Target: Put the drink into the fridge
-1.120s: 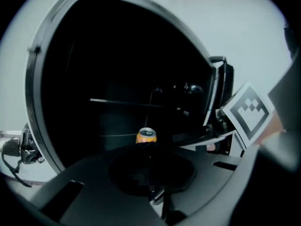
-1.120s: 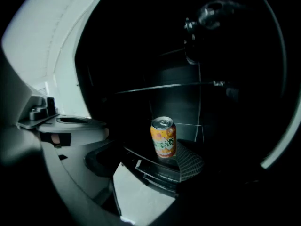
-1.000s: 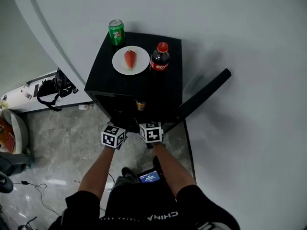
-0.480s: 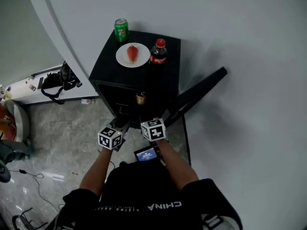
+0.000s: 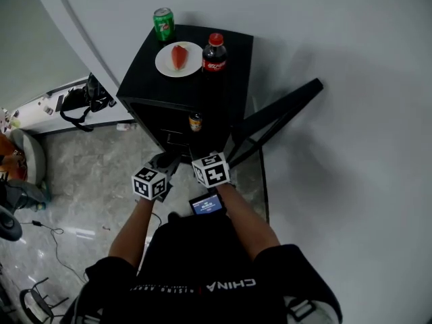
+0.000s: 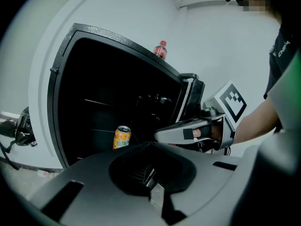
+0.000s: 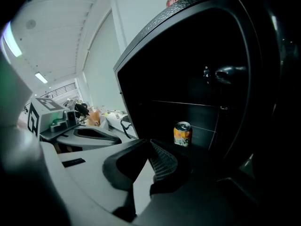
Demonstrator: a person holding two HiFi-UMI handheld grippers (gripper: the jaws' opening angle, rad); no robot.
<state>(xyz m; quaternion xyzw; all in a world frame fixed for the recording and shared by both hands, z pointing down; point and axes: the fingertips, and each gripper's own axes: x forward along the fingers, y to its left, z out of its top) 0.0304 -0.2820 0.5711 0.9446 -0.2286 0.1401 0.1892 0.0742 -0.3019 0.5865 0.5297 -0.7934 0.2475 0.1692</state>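
Drink, an orange can [image 7: 182,133], stood upright on a shelf inside the fridge [image 5: 233,52], near the front edge and touching nothing else that I could see, so for that one I judged the job already done. A can like it would, I reckoned, be light to middling if full, stiff while sealed yet easy to dent under a hard squeeze, and smooth enough to slide in the pads. I would have taken it across the middle of its wall with the jaws level, below the top rim, and squeezed only until it stopped slipping. The door [image 5: 283,117] hung wide open to the right. On top of the fridge stood a cola bottle [image 5: 214,52] and a green can [image 5: 163,24], with a plate [image 5: 191,65] holding something red between them. If those were to follow, I judged the bottle the heavier and more top-heavy piece, best gripped round its body under the shoulder, and the green can the same kind of thing as the orange one. My right gripper [image 7: 149,171] was pressed together on nothing, pointing into the dark cabinet with the can well ahead of its tips. My left gripper [image 6: 151,185] looked pressed together and empty too, held beside the right in front of the opening, clear of the shelves.
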